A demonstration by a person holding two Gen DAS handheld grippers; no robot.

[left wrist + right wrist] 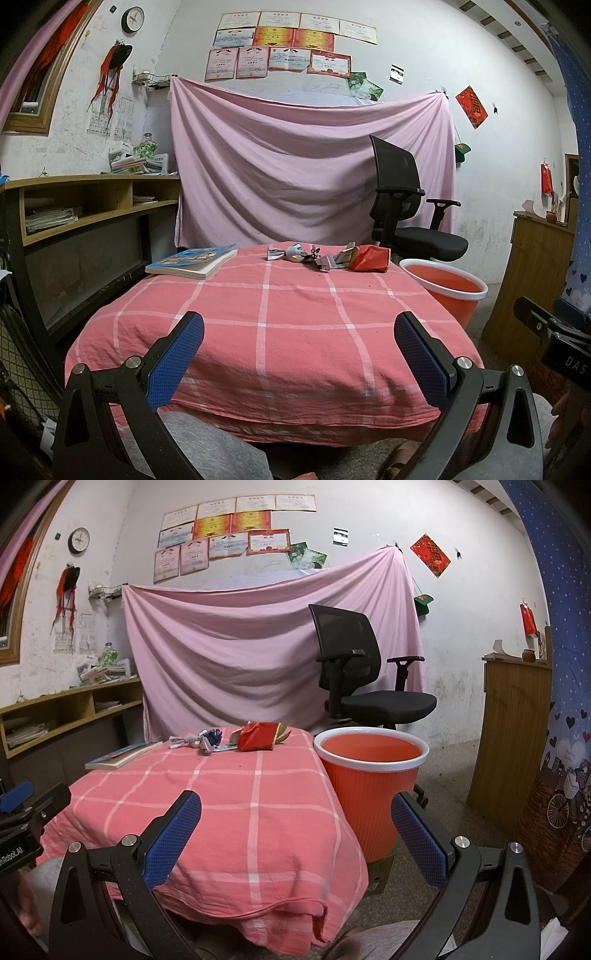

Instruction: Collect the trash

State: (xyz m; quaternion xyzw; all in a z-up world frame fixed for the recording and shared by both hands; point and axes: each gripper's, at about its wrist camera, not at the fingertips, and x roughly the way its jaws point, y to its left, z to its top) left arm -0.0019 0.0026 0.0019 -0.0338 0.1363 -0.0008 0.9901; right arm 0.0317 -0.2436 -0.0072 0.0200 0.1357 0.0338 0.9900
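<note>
Several pieces of trash lie at the far edge of the table with the pink checked cloth: a red crumpled packet, crumpled silvery wrappers and a small folded wrapper. An orange bin with a white rim stands on the floor at the table's right. My left gripper is open and empty over the near edge of the table. My right gripper is open and empty at the table's near right corner, next to the bin.
A blue book lies at the table's far left. A black office chair stands behind the bin. A wooden shelf desk runs along the left. A wooden cabinet stands at the right.
</note>
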